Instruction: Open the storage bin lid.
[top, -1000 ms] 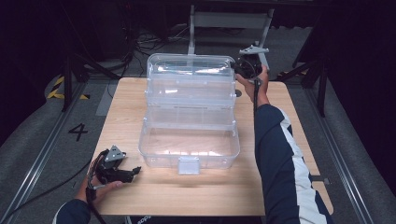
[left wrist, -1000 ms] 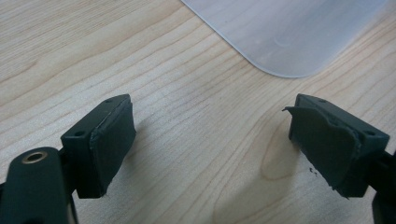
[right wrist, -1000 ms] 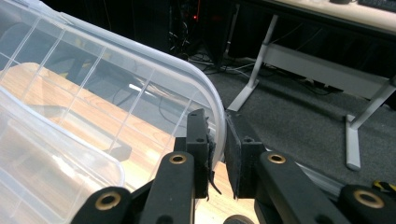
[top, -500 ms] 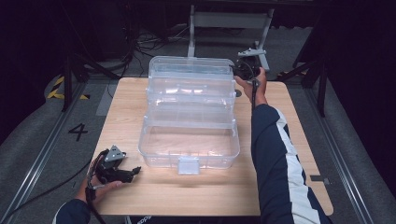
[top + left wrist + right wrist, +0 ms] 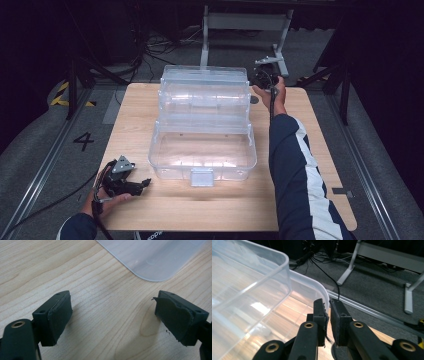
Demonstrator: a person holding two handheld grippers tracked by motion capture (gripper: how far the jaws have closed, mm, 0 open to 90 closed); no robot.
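Note:
A clear plastic storage box (image 5: 202,150) stands in the middle of the wooden table (image 5: 310,145). Its hinged lid (image 5: 204,90) is raised at the back. My right gripper (image 5: 261,79) is at the lid's far right corner. In the right gripper view that gripper (image 5: 329,312) is shut on the lid's thin rim (image 5: 325,296), and its jaws have just closed tighter on it. My left gripper (image 5: 145,182) rests at the front left of the table, beside the box. Its pads (image 5: 58,315) stand wide apart over bare wood, and a rounded corner of the box (image 5: 152,257) lies beyond them.
A white latch (image 5: 202,176) sits on the box's front wall. Behind the table, a metal stand (image 5: 245,22) and loose cables (image 5: 322,267) are on the dark floor. A floor rail (image 5: 45,165) runs along the left side.
The right gripper has sunk a little and the lid's upper edge has come down with it. The left gripper has not moved.

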